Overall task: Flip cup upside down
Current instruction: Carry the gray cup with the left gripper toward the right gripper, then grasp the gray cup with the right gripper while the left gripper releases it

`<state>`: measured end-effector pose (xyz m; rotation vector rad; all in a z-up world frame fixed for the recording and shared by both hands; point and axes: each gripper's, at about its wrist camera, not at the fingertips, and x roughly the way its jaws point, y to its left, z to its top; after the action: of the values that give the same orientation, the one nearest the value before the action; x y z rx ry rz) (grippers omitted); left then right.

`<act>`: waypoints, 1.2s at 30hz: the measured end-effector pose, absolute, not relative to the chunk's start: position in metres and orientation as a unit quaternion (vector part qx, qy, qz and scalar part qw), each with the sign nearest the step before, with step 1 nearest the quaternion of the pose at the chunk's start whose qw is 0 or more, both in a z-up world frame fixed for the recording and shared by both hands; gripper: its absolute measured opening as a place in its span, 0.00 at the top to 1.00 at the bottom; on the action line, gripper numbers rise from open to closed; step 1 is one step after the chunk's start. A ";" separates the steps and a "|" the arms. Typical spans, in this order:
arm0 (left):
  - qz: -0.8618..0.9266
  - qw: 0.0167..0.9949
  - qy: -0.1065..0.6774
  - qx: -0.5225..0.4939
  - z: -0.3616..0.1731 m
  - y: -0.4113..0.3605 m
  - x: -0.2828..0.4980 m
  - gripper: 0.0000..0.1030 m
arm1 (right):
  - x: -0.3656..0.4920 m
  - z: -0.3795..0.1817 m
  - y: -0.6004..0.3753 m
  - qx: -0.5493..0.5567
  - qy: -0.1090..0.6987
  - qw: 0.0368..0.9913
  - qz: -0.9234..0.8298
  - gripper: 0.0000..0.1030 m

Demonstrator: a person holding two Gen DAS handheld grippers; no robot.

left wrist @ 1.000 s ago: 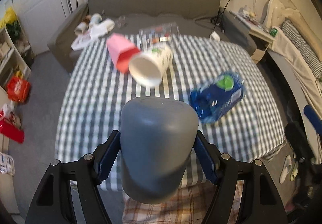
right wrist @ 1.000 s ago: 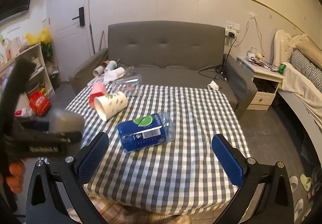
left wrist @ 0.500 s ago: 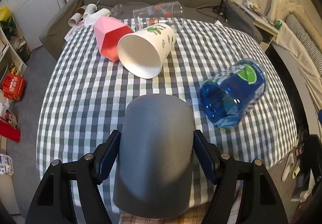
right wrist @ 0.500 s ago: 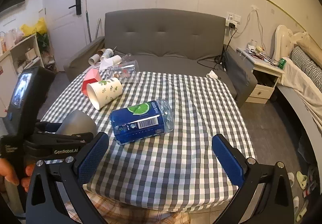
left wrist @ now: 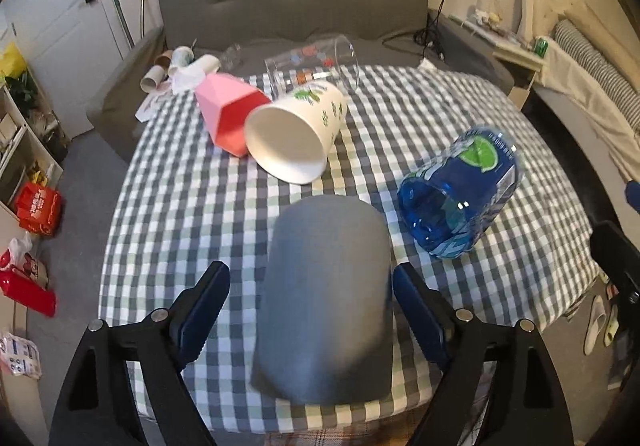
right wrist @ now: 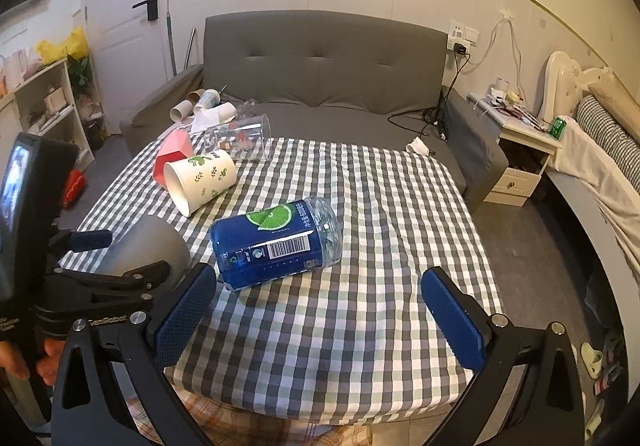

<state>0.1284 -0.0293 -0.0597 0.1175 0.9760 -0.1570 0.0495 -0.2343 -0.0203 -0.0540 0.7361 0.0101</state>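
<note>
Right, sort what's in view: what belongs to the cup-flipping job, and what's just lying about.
Job: grey cup, mouth down on the table; left gripper, open around it.

Lying about: white paper cup, pink cup, blue bottle, clear glass, right gripper.

Both wrist views look forward from the near table (left wrist: pixel 192 205) edge toward the sofa (right wrist: pixel 320 57), sharing its cluttered top.

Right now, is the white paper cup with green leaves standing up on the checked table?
No, the white paper cup with green leaves lies on its side on the checked tablecloth, its open mouth facing the camera.
</note>
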 end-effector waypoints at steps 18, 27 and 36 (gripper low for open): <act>-0.037 0.937 0.347 0.023 -0.014 0.057 0.073 0.02 | 0.048 0.006 -0.181 -0.024 0.406 0.912 0.053 0.00; 0.018 0.934 0.357 0.008 -0.025 0.100 0.074 0.01 | 0.099 -0.013 -0.130 -0.039 0.502 0.860 0.081 0.00; 0.046 0.928 0.370 0.004 -0.034 0.117 0.084 0.01 | 0.149 -0.047 -0.101 -0.003 0.588 0.802 0.109 0.00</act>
<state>0.0838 0.1173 -0.0342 0.0077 0.7576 0.0941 0.1488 -0.1008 -0.0468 -0.0064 1.2599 0.2338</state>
